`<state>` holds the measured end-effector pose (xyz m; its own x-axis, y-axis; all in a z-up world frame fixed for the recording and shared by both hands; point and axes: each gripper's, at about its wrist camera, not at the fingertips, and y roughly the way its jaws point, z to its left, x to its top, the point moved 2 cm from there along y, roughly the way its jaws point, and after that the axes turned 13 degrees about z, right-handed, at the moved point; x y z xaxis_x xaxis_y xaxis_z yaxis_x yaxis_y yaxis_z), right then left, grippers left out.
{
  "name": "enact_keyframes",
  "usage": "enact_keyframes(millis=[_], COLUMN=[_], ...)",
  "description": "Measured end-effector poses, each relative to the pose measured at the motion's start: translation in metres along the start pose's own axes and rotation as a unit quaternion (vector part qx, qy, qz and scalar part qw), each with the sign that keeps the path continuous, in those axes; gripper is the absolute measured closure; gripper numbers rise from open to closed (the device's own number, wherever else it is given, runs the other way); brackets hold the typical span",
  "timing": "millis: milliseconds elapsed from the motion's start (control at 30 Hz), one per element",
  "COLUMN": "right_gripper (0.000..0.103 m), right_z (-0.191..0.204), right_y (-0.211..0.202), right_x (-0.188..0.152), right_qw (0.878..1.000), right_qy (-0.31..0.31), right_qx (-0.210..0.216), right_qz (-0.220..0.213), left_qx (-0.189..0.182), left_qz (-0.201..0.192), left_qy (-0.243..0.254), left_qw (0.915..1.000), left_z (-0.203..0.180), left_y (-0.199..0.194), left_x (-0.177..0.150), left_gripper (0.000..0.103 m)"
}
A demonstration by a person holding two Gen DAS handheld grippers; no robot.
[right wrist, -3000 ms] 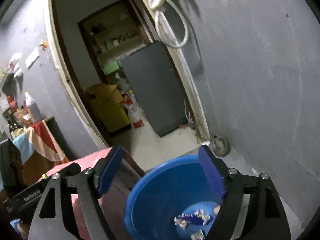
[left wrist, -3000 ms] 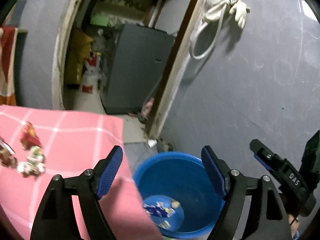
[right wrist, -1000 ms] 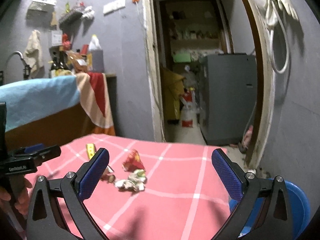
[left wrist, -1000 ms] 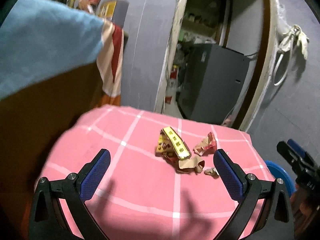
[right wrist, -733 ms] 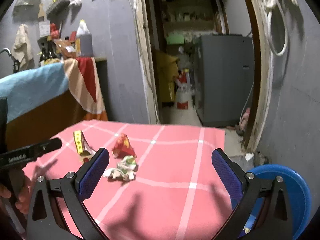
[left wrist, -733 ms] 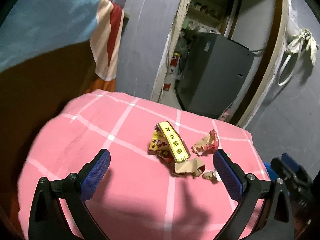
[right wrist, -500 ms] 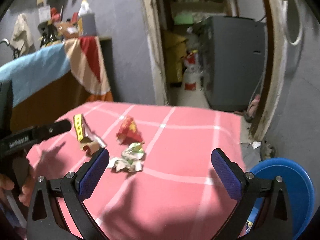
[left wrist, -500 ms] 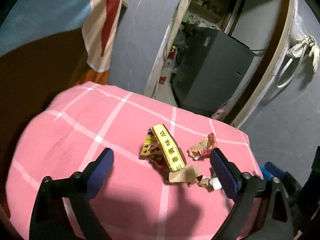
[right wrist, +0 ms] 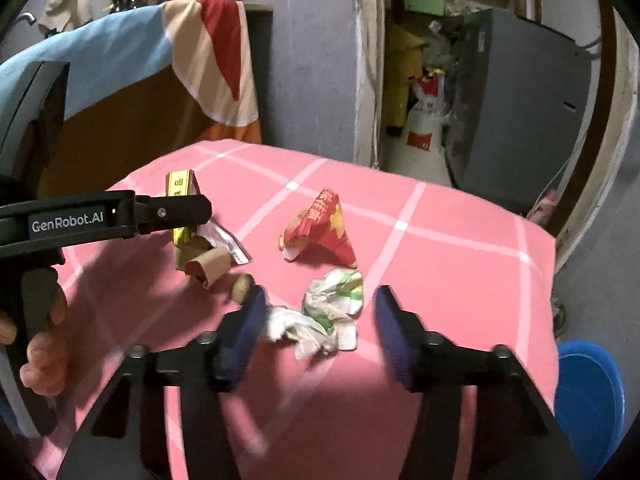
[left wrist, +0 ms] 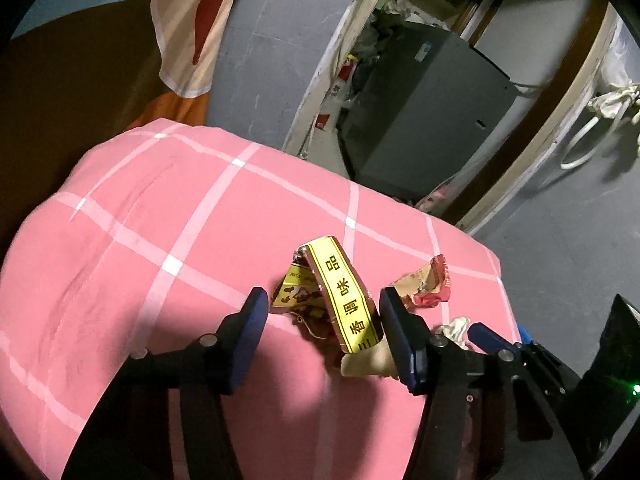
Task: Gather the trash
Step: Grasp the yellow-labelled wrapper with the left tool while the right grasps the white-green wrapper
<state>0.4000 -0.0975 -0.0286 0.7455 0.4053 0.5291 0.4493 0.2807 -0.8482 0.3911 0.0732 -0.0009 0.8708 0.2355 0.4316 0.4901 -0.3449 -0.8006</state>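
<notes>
Trash lies on a pink checked tablecloth (left wrist: 200, 240). My left gripper (left wrist: 320, 330) is open, its jaws either side of a yellow and red wrapper (left wrist: 340, 292), which also shows in the right wrist view (right wrist: 182, 188). A red crumpled wrapper (left wrist: 428, 284) lies to its right (right wrist: 320, 228). My right gripper (right wrist: 318, 330) is open around a crumpled white and green wrapper (right wrist: 328, 312). A brown cardboard scrap (right wrist: 208, 266) lies left of it. The blue bucket (right wrist: 588, 396) stands on the floor at the lower right.
The pink tablecloth (right wrist: 440, 264) ends near the bucket. Behind it are a doorway with a grey cabinet (right wrist: 516, 108) and a striped cloth (right wrist: 216, 52) over a wooden counter. A grey wall (left wrist: 592, 220) is at the right.
Both grippers have swung from the bucket to the table and come down over the trash. Both sets of jaws have narrowed around the wrappers.
</notes>
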Motion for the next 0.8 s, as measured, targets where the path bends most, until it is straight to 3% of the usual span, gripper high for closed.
enact_keyframes(millis=[233, 467, 800], right_gripper=[0.059, 0.076, 0.079], right_z=[-0.008, -0.005, -0.008], right_y=[0.005, 0.001, -0.021], right_x=[-0.001, -0.007, -0.02], right_qw=[0.999, 0.999, 0.997], right_qy=[0.013, 0.008, 0.006], right_qx=[0.049, 0.048, 0.064], right_qz=[0.021, 0.02, -0.036], left_qx=[-0.018, -0.016, -0.046], left_qz=[0.003, -0.002, -0.054], left_qy=[0.016, 0.007, 0.018], left_qw=[0.9997, 0.9998, 0.9973], left_z=[-0.004, -0.001, -0.007], left_y=[-0.005, -0.011, -0.036], left_x=[-0.006, -0.014, -0.035], left_gripper=[0.081, 0.083, 0.083])
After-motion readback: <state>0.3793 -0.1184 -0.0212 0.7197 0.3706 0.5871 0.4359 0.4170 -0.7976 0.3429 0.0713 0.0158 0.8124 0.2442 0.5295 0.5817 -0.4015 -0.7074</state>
